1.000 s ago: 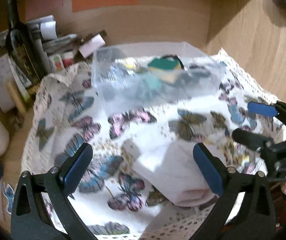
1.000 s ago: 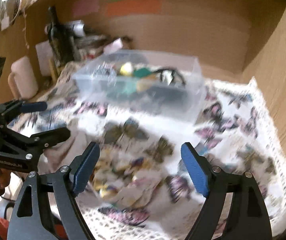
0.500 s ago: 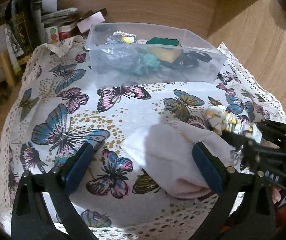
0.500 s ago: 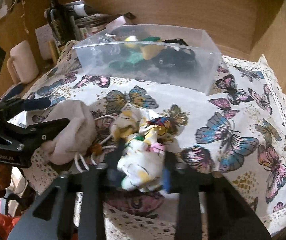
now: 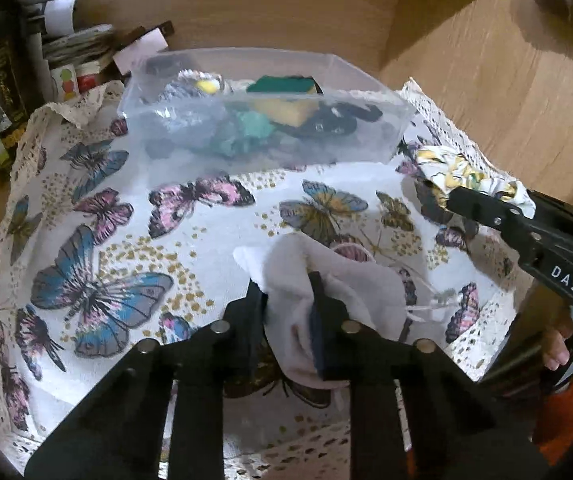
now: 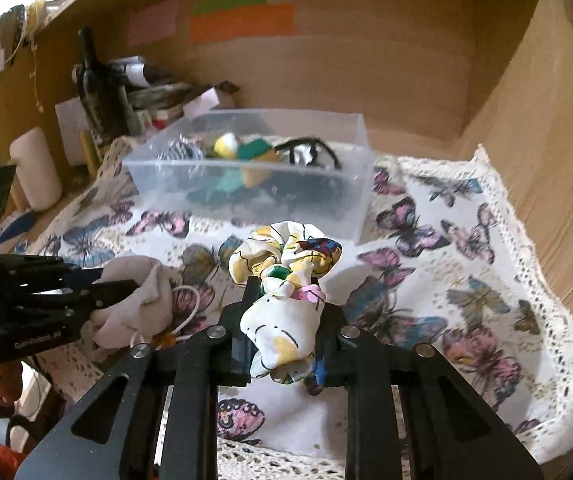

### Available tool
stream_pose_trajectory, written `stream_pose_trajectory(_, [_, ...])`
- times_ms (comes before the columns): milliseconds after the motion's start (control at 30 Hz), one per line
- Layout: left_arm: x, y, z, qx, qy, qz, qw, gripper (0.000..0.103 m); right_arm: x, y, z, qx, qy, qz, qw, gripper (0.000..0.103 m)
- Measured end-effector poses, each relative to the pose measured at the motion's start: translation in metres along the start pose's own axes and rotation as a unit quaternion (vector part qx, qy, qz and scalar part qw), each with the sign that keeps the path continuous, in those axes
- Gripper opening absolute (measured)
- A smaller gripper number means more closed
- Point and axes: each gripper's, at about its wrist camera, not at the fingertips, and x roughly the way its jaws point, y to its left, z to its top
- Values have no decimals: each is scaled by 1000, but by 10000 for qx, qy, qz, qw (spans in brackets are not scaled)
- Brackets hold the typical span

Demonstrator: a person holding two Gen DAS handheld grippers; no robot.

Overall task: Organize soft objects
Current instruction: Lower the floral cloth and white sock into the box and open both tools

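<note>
1. Left gripper (image 5: 286, 300): its fingers are clamped on the white cloth (image 5: 338, 280), near the table's front edge.
2. Right gripper (image 6: 284, 320): its fingers pinch the patterned scrunchie (image 6: 286, 280), held above the butterfly tablecloth (image 6: 466, 280).
3. Farther back stands the clear plastic bin (image 6: 350, 204), holding soft items.

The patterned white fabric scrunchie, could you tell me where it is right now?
In the right wrist view, the patterned white fabric scrunchie is clamped in the right hand-held gripper, lifted before the clear plastic bin.

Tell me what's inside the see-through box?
The clear box holds a green-and-yellow sponge, a yellow ball and black straps. Whatever lies underneath them is covered.
</note>
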Motion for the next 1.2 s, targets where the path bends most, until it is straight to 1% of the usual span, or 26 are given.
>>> stream_pose_trajectory(133, [-16,4,13,4,-329,187,9993,18,-7,-2,8,19,-169,-44,9998,19])
stream_pose_trajectory(200, [-28,8,24,-35,-535,210,9983,18,-9,-3,15,6,-265,-65,9996,19])
stream_pose_trajectory(300, [-45,12,41,-40,-883,345,9955,18,-11,-4,26,-5,-426,-60,9991,19])
stream_pose_trajectory(400, [-62,14,59,-9,-1277,518,9905,18,-12,-4,38,-20,-578,-54,9983,19])
stream_pose_trajectory(567, [-79,13,84,68,-1780,735,9813,18,-10,-3,60,-117,-831,-31,9965,19])
stream_pose_trajectory(733, [-82,14,112,111,-2083,823,9745,18,-4,-6,82,-86,-1001,75,9949,19])
stream_pose_trajectory(800, [-78,12,123,180,-2182,963,9710,18,0,-8,89,-52,-1061,95,9943,19])
stream_pose_trajectory(867, [-72,10,131,238,-2217,1070,9689,18,5,-9,97,-23,-1091,113,9940,19])
stream_pose_trajectory(1000, [-46,9,141,361,-2062,1235,9700,18,23,-11,110,-45,-1003,112,9949,19])
stream_pose_trajectory(1133, [-10,16,144,334,-1685,1313,9764,18,42,-13,115,-17,-880,122,9960,19])
stream_pose_trajectory(1200, [7,22,144,237,-1467,1269,9807,18,53,-14,116,9,-785,117,9968,19])
